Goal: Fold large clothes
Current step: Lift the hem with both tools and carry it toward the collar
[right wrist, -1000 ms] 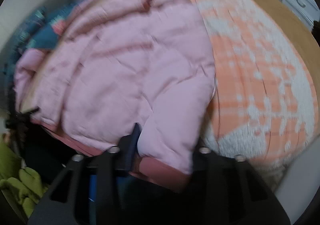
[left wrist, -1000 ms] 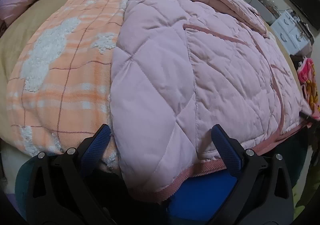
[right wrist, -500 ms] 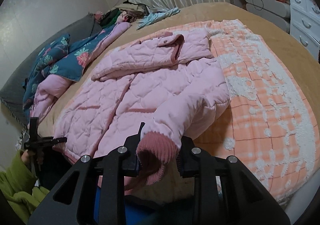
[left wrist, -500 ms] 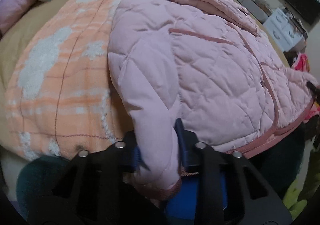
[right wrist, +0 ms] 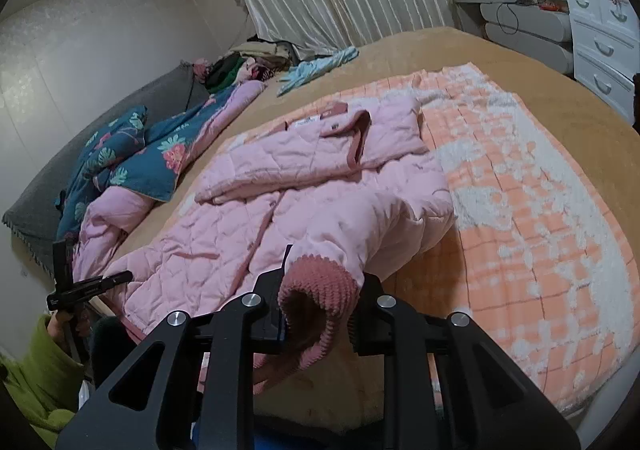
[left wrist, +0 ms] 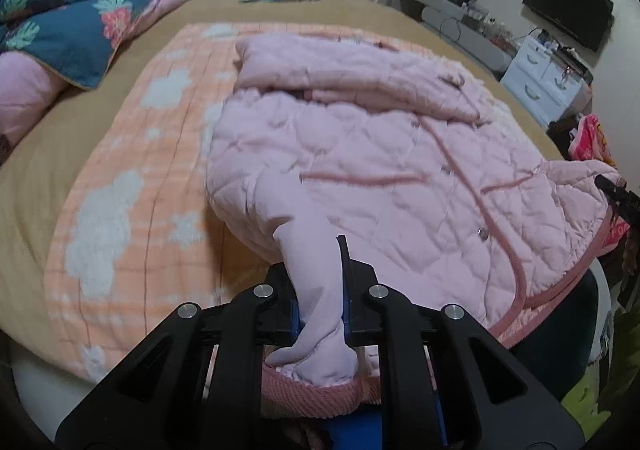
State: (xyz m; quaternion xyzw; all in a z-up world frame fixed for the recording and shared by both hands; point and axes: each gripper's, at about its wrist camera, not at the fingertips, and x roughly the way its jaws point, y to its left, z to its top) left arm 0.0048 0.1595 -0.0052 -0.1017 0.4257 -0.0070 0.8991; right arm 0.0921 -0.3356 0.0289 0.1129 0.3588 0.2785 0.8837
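A pink quilted jacket lies front up on the bed, collar at the far end. My left gripper is shut on a fold of its near corner, just above the ribbed hem, and holds that corner off the bed. My right gripper has the sleeve's darker pink ribbed cuff pinched between its pads, jaws still closing, with the sleeve raised over the jacket. Each gripper shows small at the other view's edge: the right gripper and the left gripper.
An orange and white checked blanket lies under the jacket on a tan bedcover. A blue floral quilt and piled clothes lie at the head. White drawers and a dark screen stand beyond. A green sleeve is low left.
The left jaws went from wide open to shut on the jacket's corner and lifted it. The right gripper rose with the sleeve cuff, pulling the sleeve up off the bed.
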